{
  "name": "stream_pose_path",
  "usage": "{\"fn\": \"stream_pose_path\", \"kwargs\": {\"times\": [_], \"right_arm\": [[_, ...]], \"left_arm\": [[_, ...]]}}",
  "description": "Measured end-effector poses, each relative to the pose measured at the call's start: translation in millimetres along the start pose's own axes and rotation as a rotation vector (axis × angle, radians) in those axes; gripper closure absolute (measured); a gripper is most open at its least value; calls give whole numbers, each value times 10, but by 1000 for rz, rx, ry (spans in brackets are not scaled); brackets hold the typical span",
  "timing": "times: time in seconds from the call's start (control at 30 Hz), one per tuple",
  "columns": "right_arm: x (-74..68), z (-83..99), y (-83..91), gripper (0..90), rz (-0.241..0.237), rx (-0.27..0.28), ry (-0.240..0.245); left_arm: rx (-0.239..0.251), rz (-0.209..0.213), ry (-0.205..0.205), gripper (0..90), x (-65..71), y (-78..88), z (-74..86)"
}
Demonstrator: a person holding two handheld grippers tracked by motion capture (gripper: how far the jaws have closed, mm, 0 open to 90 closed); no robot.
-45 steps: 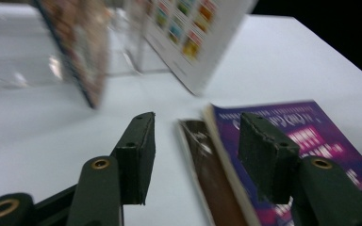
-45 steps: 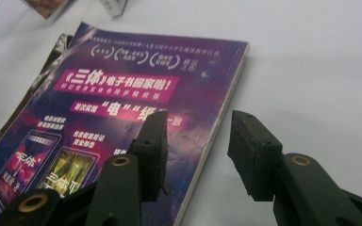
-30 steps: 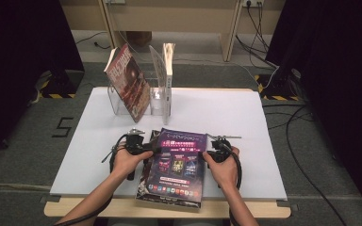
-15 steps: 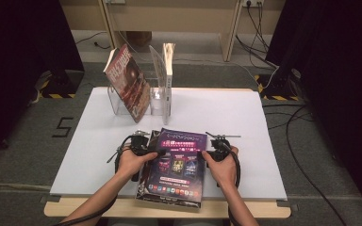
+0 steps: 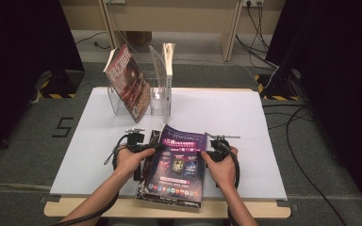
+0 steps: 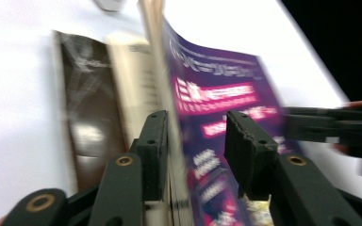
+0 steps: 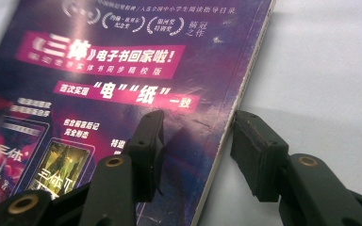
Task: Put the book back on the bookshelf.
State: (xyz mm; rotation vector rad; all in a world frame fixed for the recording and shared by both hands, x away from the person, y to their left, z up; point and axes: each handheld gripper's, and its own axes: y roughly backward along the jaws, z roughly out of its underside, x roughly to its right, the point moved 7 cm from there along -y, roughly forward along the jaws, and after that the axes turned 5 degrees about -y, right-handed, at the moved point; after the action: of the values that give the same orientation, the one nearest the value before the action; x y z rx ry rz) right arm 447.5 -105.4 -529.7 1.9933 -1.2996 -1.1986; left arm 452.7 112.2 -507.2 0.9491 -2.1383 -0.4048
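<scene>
The left gripper view was smeared by blur, so the print on the purple, glossy-covered paperback book [image 6: 217, 108] was hard to read there, and the book's near end ran out of that picture at the bottom. In the high view the book [image 5: 176, 165] lay near the front edge of the white rectangular table [image 5: 226, 113], its near end reaching over the wooden front lip, with a dark flap or second cover [image 5: 147, 155] showing along its left side; what that dark piece was could not be told. The left hand-held gripper [image 6: 195, 150] had its jaws apart with the book's left edge standing between them, the left jaw close against the pages and the right jaw clear of the cover. The right hand-held gripper [image 7: 195, 150] was spread wide astride the book's right edge, one jaw over the cover and the other over bare table, neither plainly pressing. In the high view both hands covered most of their grippers. At the far side of the table stood a clear acrylic book rack [image 5: 155, 101], holding a red-brown covered book [image 5: 129, 82] leaning to the left and a thin pale upright book [image 5: 168, 70] beside a divider.
</scene>
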Motion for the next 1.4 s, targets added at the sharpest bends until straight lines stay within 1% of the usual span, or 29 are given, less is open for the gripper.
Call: {"fn": "stream_pose_path", "kwargs": {"times": [0.07,0.13,0.17,0.2,0.23,0.27,0.3,0.33,0.4,0.5,0.53,0.57,0.63,0.73,0.8,0.83,0.87,0.9,0.97,1.07,1.1,1.2,1.27,1.3,1.37,1.4], "right_arm": [[5,2,1,543,-1,1,3],[10,1,1,541,2,2,11],[6,1,3,539,2,0,8],[-1,-1,0,539,-3,0,3],[5,-4,1,540,-2,-5,10],[9,-8,6,541,-2,-14,13],[16,-22,2,543,-12,-20,24],[11,-37,2,544,-18,-22,7],[26,-91,-5,543,-10,-13,10],[64,-261,-22,536,-6,15,3],[69,-302,-29,534,-8,16,-9],[91,-371,-46,532,-10,15,-11],[88,-470,-83,529,-23,15,-27],[112,-588,-148,527,-9,7,-19],[121,-643,-184,526,-9,-1,-29],[119,-659,-198,526,-10,-3,-37],[127,-670,-217,526,-6,-14,-30],[121,-681,-234,525,-11,-20,-37],[132,-701,-282,525,-9,-23,-30],[144,-705,-335,524,-6,-43,-47],[156,-709,-352,527,-9,-47,-44],[153,-739,-370,524,-41,-52,-61],[169,-752,-373,525,-56,-65,-53],[166,-757,-371,540,-63,-67,-63],[174,-754,-365,598,-58,-67,-56],[175,-763,-348,635,-51,-47,-32]], "left_arm": [[-22,17,-1,623,40,-25,54],[-35,-10,-35,661,33,-48,97],[-40,-25,-54,700,15,-50,110],[-42,-23,-59,758,-2,-45,116],[-41,-15,-49,782,-12,-39,118],[-47,-13,-67,803,-13,-28,116],[-52,-13,-82,810,-5,-21,113],[-55,-12,-92,813,2,-13,107],[-57,-4,-94,817,15,2,94],[-62,-3,-104,817,7,7,99],[-64,-7,-112,817,-2,5,110],[-62,-6,-110,817,-6,5,114],[-63,-6,-107,817,-23,6,126],[-65,-9,-102,815,-44,6,140],[-66,-9,-100,815,-51,8,142],[-67,-10,-101,814,-53,8,143],[-68,-11,-104,813,-54,7,144],[-69,-12,-104,812,-55,5,146],[-70,-15,-105,809,-61,3,149],[-73,-17,-105,805,-74,-1,155],[-73,-17,-105,804,-77,-3,157],[-76,-20,-106,802,-86,-9,161],[-80,-24,-108,800,-94,-13,167],[-80,-27,-111,800,-96,-16,170],[-84,-34,-115,800,-100,-17,176],[-85,-37,-113,800,-106,-14,176]]}}
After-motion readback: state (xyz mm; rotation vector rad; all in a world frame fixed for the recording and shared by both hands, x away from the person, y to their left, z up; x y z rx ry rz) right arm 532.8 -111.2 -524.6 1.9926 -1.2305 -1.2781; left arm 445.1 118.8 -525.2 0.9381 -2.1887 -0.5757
